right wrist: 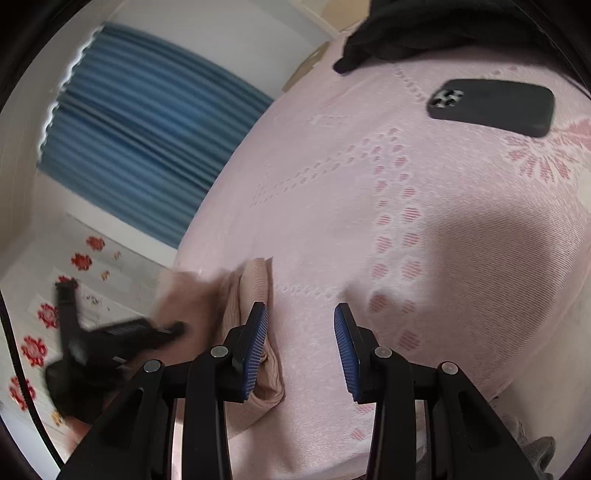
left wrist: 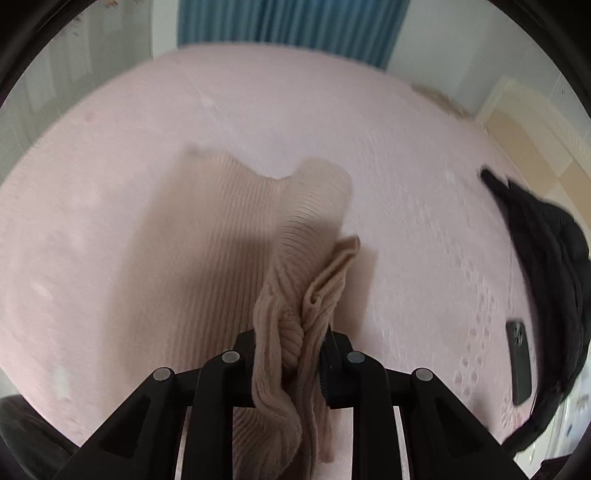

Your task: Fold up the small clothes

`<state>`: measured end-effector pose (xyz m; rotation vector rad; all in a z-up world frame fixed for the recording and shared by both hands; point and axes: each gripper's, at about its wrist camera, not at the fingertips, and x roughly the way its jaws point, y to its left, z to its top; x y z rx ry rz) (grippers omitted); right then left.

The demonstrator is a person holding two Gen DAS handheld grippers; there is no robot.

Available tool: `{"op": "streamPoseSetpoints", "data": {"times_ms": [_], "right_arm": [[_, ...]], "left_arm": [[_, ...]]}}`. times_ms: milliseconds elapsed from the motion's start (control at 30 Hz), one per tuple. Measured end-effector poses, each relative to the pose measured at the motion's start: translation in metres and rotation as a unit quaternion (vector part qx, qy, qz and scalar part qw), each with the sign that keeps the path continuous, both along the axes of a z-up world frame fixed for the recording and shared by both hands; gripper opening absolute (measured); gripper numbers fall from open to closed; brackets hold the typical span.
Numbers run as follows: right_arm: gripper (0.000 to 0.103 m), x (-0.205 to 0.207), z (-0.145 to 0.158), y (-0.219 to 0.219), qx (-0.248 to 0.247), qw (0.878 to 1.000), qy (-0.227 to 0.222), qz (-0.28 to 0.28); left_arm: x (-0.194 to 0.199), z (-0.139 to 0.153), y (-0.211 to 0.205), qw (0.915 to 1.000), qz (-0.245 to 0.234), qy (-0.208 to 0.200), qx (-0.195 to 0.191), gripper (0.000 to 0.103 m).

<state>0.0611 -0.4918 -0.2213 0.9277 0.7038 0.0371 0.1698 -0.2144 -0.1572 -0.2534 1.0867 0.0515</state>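
Observation:
A beige ribbed knit garment lies on the pink bedsheet, with one edge bunched up. My left gripper is shut on that bunched edge and lifts it off the bed. In the right wrist view the garment lies to the left of my right gripper, which is open and empty above the pink sheet, its left blue pad close beside the fabric. The left gripper shows blurred at the left in that view.
A black garment lies at the bed's right side, also in the right wrist view. A black phone lies near it; it also shows in the left wrist view. Blue curtains hang beyond the bed.

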Motion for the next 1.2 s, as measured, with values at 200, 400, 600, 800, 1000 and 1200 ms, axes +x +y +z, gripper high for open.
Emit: {"op": "streamPoseSetpoints", "data": {"times_ms": [200,400,600,800,1000,1200], "right_arm": [[0.038,0.005,0.001,0.006,-0.007,1.0,-0.003,0.019],[0.044,0.016,0.011,0.039,-0.022,0.996,-0.018,0.084],[0.051,0.033,0.04,0.094,-0.048,0.983,-0.077,0.16],[0.025,0.087,0.038,0.141,-0.165,0.971,-0.011,0.17],[0.012,0.079,0.037,0.138,-0.212,0.955,-0.032,0.206],[0.012,0.066,0.005,0.125,-0.204,0.962,0.045,0.175]], "left_arm": [[-0.008,0.011,0.029,0.9902,-0.06,-0.035,-0.121,0.043],[-0.023,0.031,0.114,0.9891,-0.031,-0.081,-0.119,0.044],[-0.037,0.012,0.19,0.9911,0.003,-0.103,-0.085,0.044],[-0.045,-0.023,0.223,0.9869,-0.009,-0.096,-0.13,0.044],[-0.042,-0.042,0.221,0.9856,-0.033,-0.095,-0.136,0.044],[-0.038,-0.041,0.233,0.9728,-0.049,-0.108,-0.199,0.044]]}}
